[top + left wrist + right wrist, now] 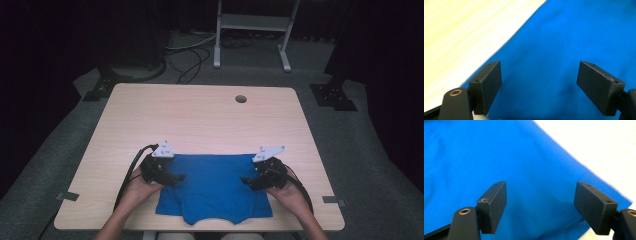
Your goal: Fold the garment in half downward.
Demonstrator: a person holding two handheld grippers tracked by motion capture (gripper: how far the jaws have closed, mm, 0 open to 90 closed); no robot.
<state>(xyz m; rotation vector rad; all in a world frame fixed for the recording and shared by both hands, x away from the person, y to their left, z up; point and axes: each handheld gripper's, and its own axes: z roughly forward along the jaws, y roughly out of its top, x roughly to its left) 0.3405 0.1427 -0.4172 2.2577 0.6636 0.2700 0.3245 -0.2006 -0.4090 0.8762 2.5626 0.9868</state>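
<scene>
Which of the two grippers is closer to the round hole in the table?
The right gripper, over the blue cloth's right edge. The round hole lies right of the table's middle, on that gripper's side; the left gripper is farther away.

You see a soft, matt blue cloth (pixel 214 187) on the smooth, pale wooden table (pixel 200 115); your grippers' black plastic pads (pixel 600 86) look dull.

Light wood table (pixel 200 115) with rounded corners, round cable hole (pixel 241 99) near far edge. Grey carpet floor (pixel 60 150) all around. Black curtains (pixel 60 35) behind, room dark at back. White metal stand frame (pixel 252 22) on floor past the table, black cables (pixel 192 60) beside it. Black base plates (pixel 332 95) on the floor left and right. Tape tabs (pixel 67 196) at the table's near sides.
</scene>
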